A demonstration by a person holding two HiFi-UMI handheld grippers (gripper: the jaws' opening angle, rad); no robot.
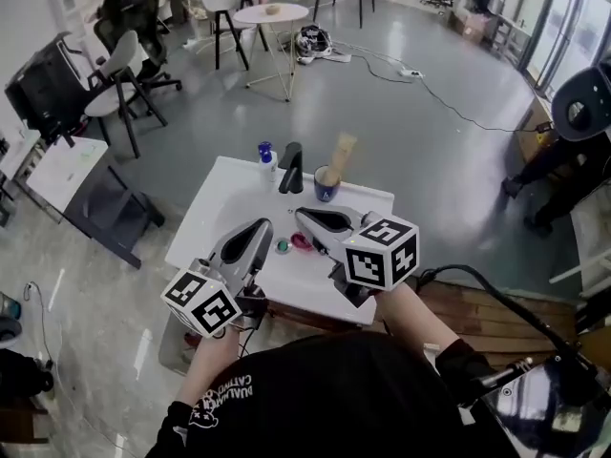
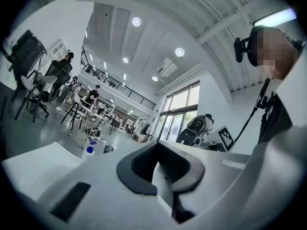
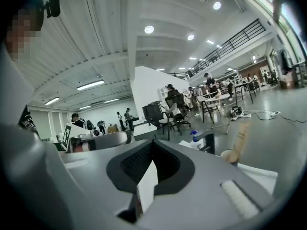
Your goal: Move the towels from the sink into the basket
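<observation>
The left claw (image 1: 260,229) and right claw (image 1: 305,217), both pressed together and empty, hover over the sink table (image 1: 227,198). A pink bundle (image 1: 302,242), likely a towel, lies between them. Best to spread one claw before reaching.

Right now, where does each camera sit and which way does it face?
Head view: on the person's head, facing down at the counter; forearms, left gripper, right gripper show.
Left gripper view: on that gripper, facing level across the room; its shut jaws show.
Right gripper view: the same, jaws shut.
Shared: both gripper views catch the bottle.
</observation>
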